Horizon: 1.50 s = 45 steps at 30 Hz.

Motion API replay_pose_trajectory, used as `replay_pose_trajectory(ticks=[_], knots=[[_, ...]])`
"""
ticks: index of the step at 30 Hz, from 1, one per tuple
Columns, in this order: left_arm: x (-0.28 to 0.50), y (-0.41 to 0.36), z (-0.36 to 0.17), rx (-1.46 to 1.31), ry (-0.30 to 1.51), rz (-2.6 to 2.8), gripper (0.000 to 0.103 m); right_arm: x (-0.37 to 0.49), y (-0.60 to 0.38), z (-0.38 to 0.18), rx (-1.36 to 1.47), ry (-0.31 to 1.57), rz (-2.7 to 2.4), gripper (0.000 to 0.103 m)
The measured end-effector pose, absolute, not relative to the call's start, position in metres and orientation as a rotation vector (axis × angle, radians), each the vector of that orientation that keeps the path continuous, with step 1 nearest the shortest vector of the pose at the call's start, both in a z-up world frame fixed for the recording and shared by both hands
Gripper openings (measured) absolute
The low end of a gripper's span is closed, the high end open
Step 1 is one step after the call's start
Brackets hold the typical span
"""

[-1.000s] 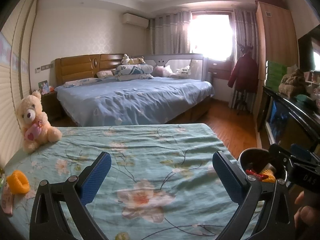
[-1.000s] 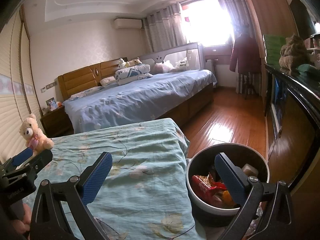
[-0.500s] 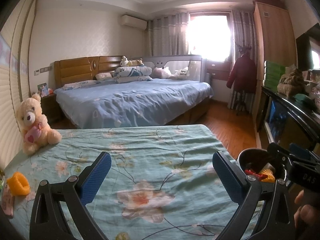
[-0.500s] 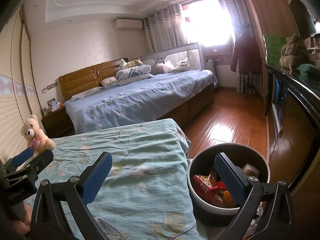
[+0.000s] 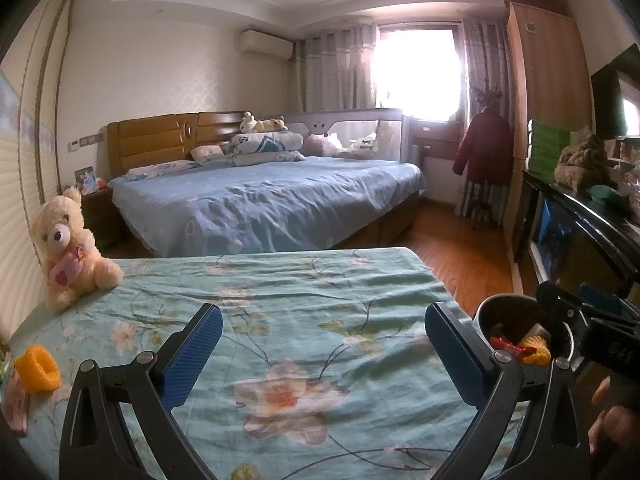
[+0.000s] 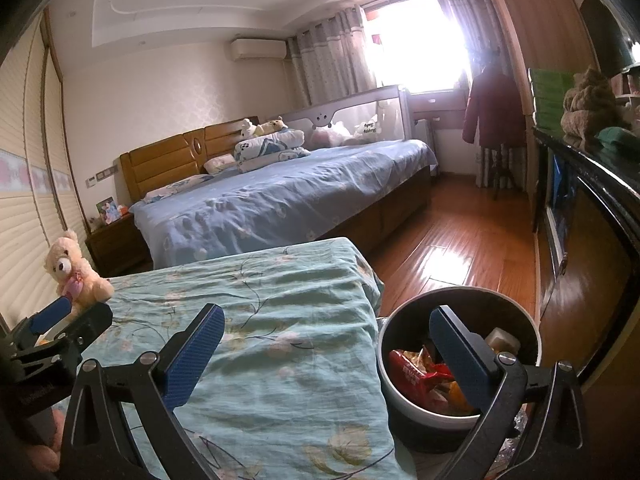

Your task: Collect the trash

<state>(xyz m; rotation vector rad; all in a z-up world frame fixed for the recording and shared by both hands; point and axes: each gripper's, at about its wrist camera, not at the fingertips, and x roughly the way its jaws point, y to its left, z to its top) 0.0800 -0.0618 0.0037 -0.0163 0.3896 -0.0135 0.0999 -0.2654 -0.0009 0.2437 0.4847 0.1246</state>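
my left claw (image 5: 324, 344) spread, empty | my right claw (image 6: 326, 344) spread above bin (image 6: 404, 396) off bedspread's (image 5: 300, 300) right edge | trash (image 6: 420, 372) partly hidden | orange piece (image 5: 38, 368) at left edge, half cut off

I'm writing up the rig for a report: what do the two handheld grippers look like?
Both match: the left gripper and right gripper have black plastic forked frames with silver pivot bolts and flat fingers faced with blue textured pads. Faint white lettering marks each body. No cables or sleeves show.

Sunlit bedroom (image 5: 416, 76), wooden floor (image 6: 460, 232)
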Motion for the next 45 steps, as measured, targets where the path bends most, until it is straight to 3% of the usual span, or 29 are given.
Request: replay_pose_trajectory(ticks=[45], knots=[[0.0815, -0.0596, 0.0015, -0.013, 0.389, -0.02, 0.102, 0.0997, -0.2644, -0.002, 0.253, 0.494, 0.144, 0.103]])
